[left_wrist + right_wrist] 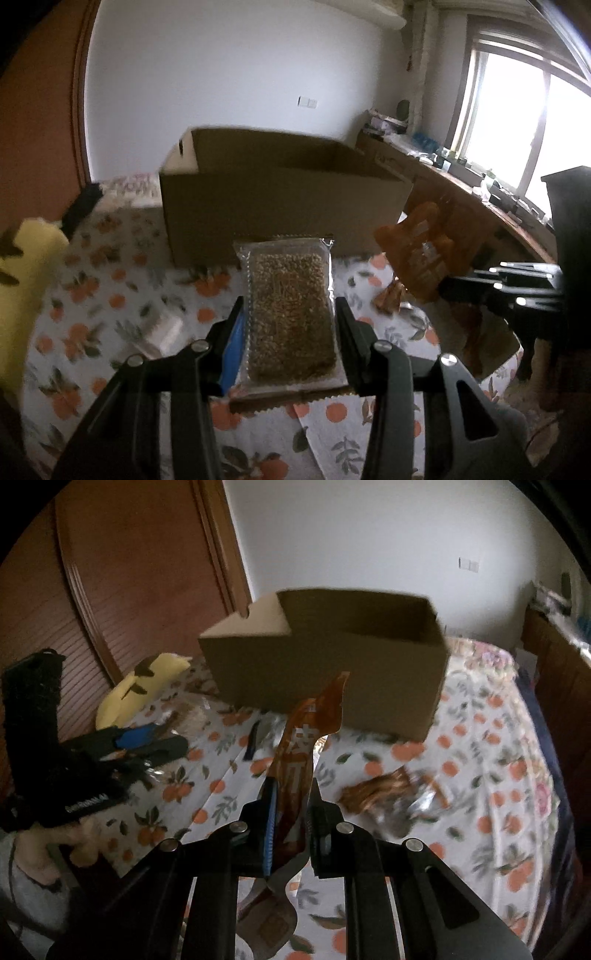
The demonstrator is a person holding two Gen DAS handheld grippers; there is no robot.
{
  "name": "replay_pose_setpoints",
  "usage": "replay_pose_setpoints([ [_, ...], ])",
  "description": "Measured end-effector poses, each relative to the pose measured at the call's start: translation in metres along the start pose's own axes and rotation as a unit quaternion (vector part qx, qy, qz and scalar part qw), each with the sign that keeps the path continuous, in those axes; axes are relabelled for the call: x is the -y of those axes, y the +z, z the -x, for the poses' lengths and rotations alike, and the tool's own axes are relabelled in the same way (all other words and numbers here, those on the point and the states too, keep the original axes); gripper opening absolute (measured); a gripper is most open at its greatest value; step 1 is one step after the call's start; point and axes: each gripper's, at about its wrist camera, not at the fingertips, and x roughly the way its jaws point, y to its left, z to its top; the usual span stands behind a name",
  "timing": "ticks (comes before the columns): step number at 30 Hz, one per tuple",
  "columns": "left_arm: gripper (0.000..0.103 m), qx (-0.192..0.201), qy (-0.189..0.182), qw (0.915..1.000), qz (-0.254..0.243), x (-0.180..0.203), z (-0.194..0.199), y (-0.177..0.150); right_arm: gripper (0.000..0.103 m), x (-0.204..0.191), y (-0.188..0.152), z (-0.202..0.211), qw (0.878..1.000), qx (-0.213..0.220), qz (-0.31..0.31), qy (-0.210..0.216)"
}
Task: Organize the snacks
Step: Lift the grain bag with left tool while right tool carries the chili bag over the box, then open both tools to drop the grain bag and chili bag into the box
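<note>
The left claw (pixel 291 314) grips a clear grain bar packet (pixel 290 314), the right claw (pixel 290 805) pinches an orange wrapper (pixel 299 757), both before the cardboard box (pixel 273 206).

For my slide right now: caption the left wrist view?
Left hand-held gripper holding clear-wrapped brown grain bar before open cardboard box.

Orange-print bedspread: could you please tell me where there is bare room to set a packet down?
Bare orange-print bedspread lies right of the brown cardboard box, beyond the loose brown snack packets. Left of the box is crowded: yellow plush toy, white packet.
</note>
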Motion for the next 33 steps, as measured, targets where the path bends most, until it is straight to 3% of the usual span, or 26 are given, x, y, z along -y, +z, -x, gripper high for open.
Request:
replay_pose_setpoints([
  [7, 0.044, 0.032, 0.015, 0.9988, -0.034, -0.013, 0.035, 0.050, 0.012, 0.019, 0.042, 0.031, 0.999, 0.034, 0.011, -0.015],
  [14, 0.044, 0.049, 0.030, 0.9968, -0.055, -0.029, 0.043, 0.095, 0.012, 0.029, 0.089, 0.042, 0.997, 0.064, 0.028, -0.021],
  [33, 0.044, 0.040, 0.008, 0.9967, -0.070, -0.029, -0.051, 0.157, 0.012, 0.038, 0.159, -0.043, 0.998, 0.058, 0.027, 0.021],
])
